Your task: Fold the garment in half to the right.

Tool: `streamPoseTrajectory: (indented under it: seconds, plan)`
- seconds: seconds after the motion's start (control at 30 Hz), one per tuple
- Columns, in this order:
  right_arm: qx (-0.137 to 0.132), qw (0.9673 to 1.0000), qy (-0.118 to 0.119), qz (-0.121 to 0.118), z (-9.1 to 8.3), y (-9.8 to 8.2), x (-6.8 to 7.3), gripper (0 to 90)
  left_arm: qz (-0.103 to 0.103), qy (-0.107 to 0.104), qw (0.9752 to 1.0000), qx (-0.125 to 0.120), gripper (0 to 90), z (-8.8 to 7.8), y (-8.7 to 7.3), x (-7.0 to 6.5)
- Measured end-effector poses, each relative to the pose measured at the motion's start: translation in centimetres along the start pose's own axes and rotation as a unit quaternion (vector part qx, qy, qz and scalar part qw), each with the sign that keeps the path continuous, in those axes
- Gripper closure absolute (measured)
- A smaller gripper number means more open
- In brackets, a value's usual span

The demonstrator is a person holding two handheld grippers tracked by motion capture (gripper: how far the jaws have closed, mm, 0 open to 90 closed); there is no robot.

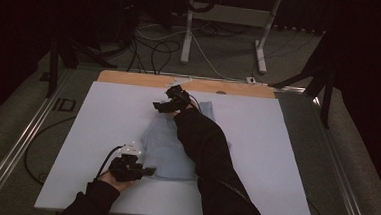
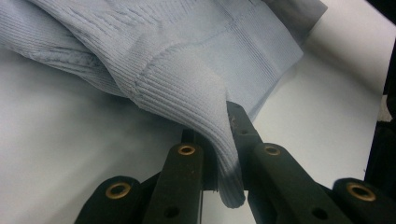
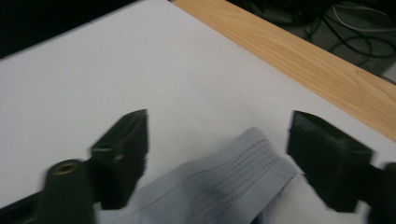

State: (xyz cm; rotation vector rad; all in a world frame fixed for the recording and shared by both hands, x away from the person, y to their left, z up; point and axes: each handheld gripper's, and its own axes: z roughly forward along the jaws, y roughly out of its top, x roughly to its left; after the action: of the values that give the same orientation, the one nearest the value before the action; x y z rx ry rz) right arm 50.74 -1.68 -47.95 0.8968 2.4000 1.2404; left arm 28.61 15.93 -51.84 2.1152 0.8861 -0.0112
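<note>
A pale blue knitted sweater lies folded on the white table cover. At its near left corner, my left gripper is shut on the ribbed edge of the sweater, and the cloth runs down between the jaws of the left gripper. My right gripper is at the sweater's far end, reached across on a black sleeve. Seen from the right gripper, the jaws stand wide apart on either side of a ribbed corner of the sweater without touching it.
A wooden strip runs along the table's far edge, also seen as the wooden strip just beyond my right gripper. Cables and white table legs stand on the floor behind. The white cover spreads to the left.
</note>
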Motion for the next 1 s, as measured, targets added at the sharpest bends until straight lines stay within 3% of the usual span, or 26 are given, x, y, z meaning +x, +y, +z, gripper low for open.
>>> streamPoseTrajectory:
  seconds: [0.17,0.23,0.37,0.9,1.0]
  plan:
    - [0.010,0.9996,-0.010,0.023,1.5,0.4,-0.4,34.6,-0.005,-0.002,1.0000,-0.001,86.4,0.1,0.0,0.1]
    - [0.027,0.9994,-0.018,0.009,2.1,0.6,-0.3,36.4,-0.002,-0.002,1.0000,0.000,86.4,0.1,0.0,0.0]
    - [0.043,0.9985,-0.032,0.012,3.1,0.8,-0.5,41.2,0.001,0.000,1.0000,0.000,86.4,0.1,0.0,-0.1]
    - [0.093,0.9950,-0.031,0.023,5.5,-0.4,-1.1,48.0,0.002,-0.004,1.0000,-0.002,86.4,0.3,0.1,-0.2]
    - [0.100,0.9944,-0.032,0.015,5.8,-0.5,-0.9,48.2,0.002,-0.005,1.0000,-0.002,86.4,0.3,0.1,-0.2]
